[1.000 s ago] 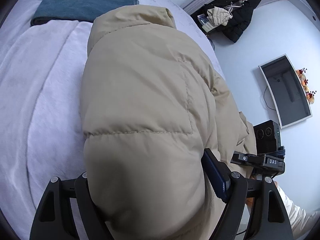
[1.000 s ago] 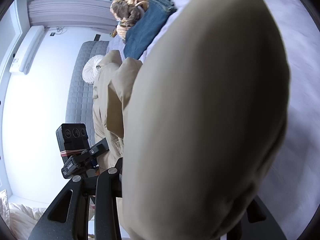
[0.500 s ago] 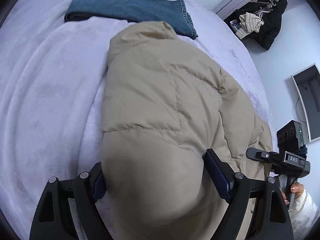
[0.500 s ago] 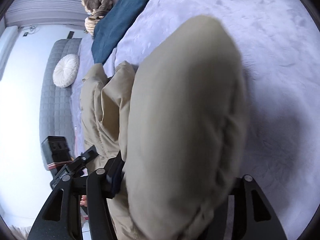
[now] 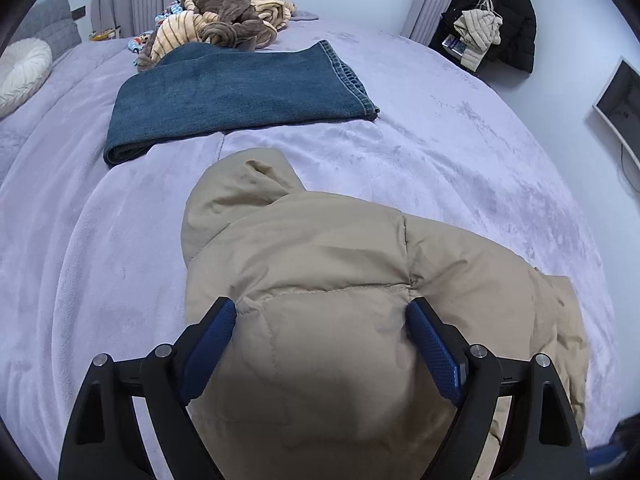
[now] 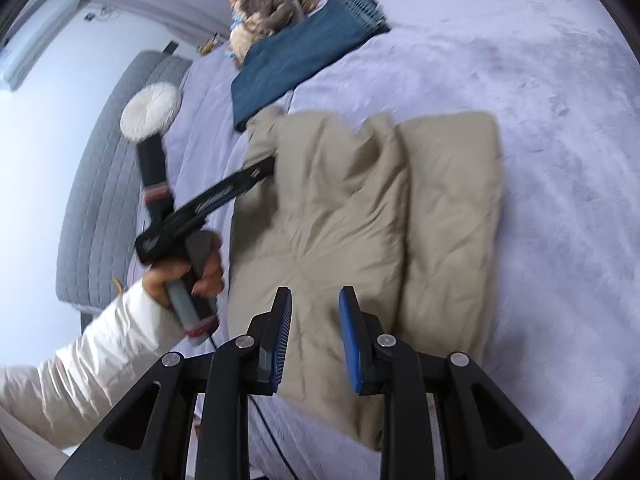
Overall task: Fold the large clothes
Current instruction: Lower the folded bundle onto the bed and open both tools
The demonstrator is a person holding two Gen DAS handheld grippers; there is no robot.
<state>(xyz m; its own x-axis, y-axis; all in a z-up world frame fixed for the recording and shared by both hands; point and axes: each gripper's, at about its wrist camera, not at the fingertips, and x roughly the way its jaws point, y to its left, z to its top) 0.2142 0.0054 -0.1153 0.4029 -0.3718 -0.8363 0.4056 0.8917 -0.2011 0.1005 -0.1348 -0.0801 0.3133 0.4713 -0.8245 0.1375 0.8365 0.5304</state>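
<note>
Left gripper [image 5: 320,316] was clamped wide around a thick fold of the beige puffer jacket [image 5: 340,280], both blue pads pressing into the padding at a quilted seam. Right gripper [image 6: 314,320] had let go: its jaws had just been closing, stood narrowly parted above the jacket's near edge, and pinched nothing.

From the right wrist view the jacket [image 6: 360,208] lay folded on the lavender blanket [image 6: 540,120], two long panels side by side with a crease between them, its right-hand edge straight and its near corner close to the blanket's front edge. Beyond the jacket's right edge there was a broad stretch of bare blanket. Past the jacket's far end, the hood [image 5: 240,192] pointed at the folded jeans [image 5: 232,96], with only a narrow strip of blanket between them. Behind the jeans sat a heap of brown and striped knitwear [image 5: 224,16].

Left of the jacket, a hand [image 6: 188,276] in a pale sleeve [image 6: 80,360] gripped the left tool's handle, the tool reaching in over the jacket's left edge. Farther left of the jacket were a round white cushion [image 6: 150,110] and a grey quilted headboard [image 6: 96,184]. Off to the jacket's far right, dark coats [image 5: 500,16] hung on the wall.
</note>
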